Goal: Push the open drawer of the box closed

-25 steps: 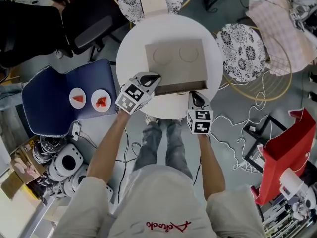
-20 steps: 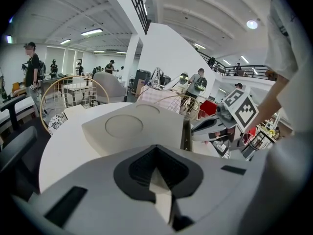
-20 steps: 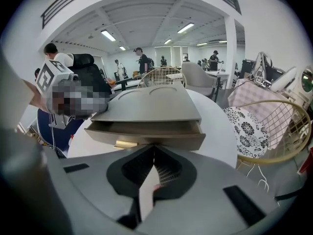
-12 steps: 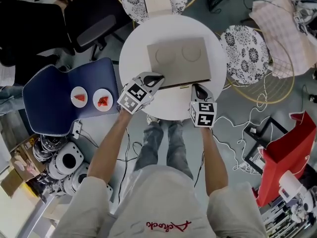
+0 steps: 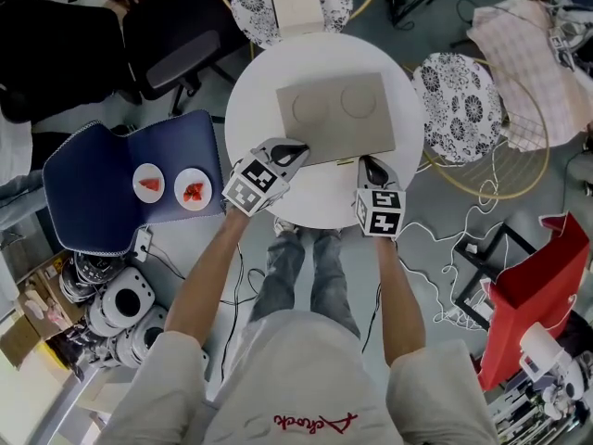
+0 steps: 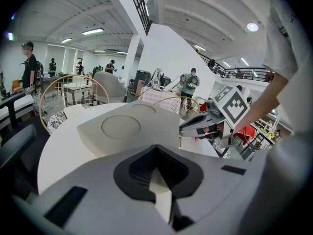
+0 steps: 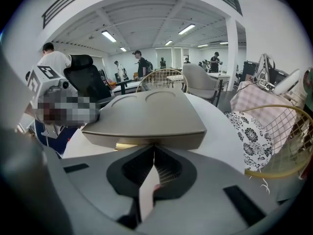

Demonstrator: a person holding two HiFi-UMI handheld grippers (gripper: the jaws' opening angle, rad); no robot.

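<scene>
A beige box [image 5: 338, 117] with two round marks on its lid lies on the white round table [image 5: 255, 91]. Its drawer front [image 7: 146, 141] faces me and sits almost flush, with only a thin yellow sliver [image 7: 124, 145] showing under the lid. My left gripper [image 5: 296, 149] is shut, and its tips touch the box's near left corner [image 6: 146, 141]. My right gripper [image 5: 367, 163] is also shut, with its tips pressed on the drawer front near the right end. Neither holds anything. The right gripper [image 6: 208, 124] also shows in the left gripper view.
A blue chair [image 5: 93, 193] on the left carries two small plates of red food [image 5: 192, 189]. Patterned round chairs stand behind the table [image 5: 250, 3] and to its right [image 5: 459, 100]. Cables [image 5: 445, 248] and a red stand [image 5: 528, 286] are on the floor at right. People stand far off.
The drawer has slid in: the dark open gap along the box's near side has shrunk to a sliver. Both grippers have moved forward with it.
</scene>
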